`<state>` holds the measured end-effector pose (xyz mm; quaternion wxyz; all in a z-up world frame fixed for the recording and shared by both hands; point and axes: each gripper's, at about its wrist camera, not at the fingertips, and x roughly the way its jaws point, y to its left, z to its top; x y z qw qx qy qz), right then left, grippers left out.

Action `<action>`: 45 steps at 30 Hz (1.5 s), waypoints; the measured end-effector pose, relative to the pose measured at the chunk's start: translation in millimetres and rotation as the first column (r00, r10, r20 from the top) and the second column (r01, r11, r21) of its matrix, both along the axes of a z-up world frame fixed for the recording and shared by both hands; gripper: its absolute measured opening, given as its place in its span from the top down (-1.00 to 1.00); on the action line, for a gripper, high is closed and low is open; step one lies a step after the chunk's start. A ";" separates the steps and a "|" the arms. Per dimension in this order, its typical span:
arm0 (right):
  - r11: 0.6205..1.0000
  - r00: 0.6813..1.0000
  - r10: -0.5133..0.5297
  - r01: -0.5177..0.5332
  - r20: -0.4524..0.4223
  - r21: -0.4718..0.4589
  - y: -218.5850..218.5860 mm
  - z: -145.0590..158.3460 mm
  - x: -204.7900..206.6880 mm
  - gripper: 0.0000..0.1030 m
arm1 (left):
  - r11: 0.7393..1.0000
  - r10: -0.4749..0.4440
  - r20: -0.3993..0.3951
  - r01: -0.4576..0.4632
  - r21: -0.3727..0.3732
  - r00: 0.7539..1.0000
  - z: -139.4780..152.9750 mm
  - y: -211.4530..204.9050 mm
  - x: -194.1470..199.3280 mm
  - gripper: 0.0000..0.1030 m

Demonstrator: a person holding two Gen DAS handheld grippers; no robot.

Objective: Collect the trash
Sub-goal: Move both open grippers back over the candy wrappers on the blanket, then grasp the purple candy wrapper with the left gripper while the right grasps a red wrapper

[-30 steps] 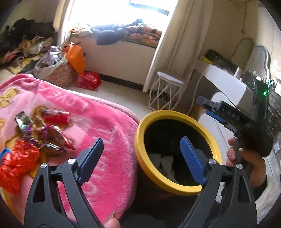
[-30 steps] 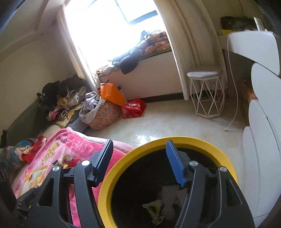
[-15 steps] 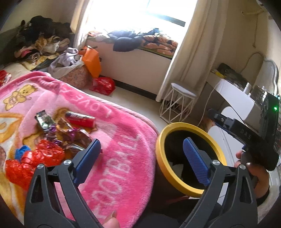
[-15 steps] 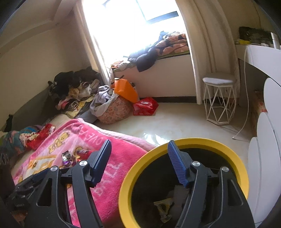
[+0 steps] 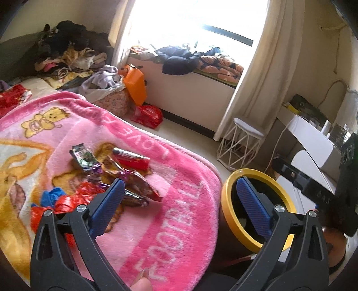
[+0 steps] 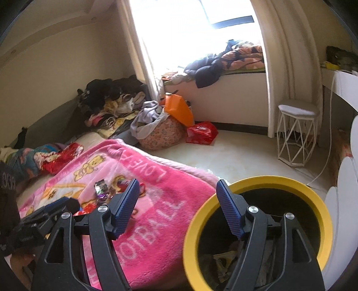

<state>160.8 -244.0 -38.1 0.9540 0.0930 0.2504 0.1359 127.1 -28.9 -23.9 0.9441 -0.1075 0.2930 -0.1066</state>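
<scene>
Already some scraps lie inside the yellow-rimmed bin [image 6: 257, 226], yet a heap of wrappers [image 5: 107, 176] sits on the pink blanket [image 5: 174, 201] beside that bin, so most remains. Left hand-held gripper [image 5: 179, 201] is spread wide and empty near the heap; right hand-held gripper [image 6: 177, 206], jaws just opening, holds nothing at the bin's rim.

A lived-in bedroom at home: a bed [image 5: 33, 89] under a pink blanket [image 5: 170, 201], heaps of clothes [image 6: 107, 100], a curtained window [image 5: 197, 20] with bedding on its ledge, a white stool [image 6: 297, 134] and a white desk [image 5: 313, 136]
</scene>
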 end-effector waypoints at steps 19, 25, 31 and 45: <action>0.982 0.986 0.164 -0.167 -0.041 -0.088 73.3 -16.9 -0.4 -0.34 | 0.982 0.185 -0.039 -0.187 -0.030 0.982 -6.7 86.2 3.1 -0.79; 0.967 0.975 0.211 -0.219 -0.074 -0.129 100.9 -29.5 7.5 -0.34 | 0.970 0.232 -0.090 -0.238 -0.053 0.968 -13.8 114.2 10.0 -0.79; 0.959 0.968 0.227 -0.241 -0.110 -0.146 114.5 -40.6 22.9 -0.34 | 0.969 0.241 -0.135 -0.246 -0.026 0.961 -17.1 126.8 26.6 -0.79; 0.951 0.923 0.266 -0.298 -0.277 -0.081 132.2 -80.0 76.7 0.11 | 0.986 0.168 -0.248 -0.168 0.024 0.954 -38.7 111.7 80.4 -0.37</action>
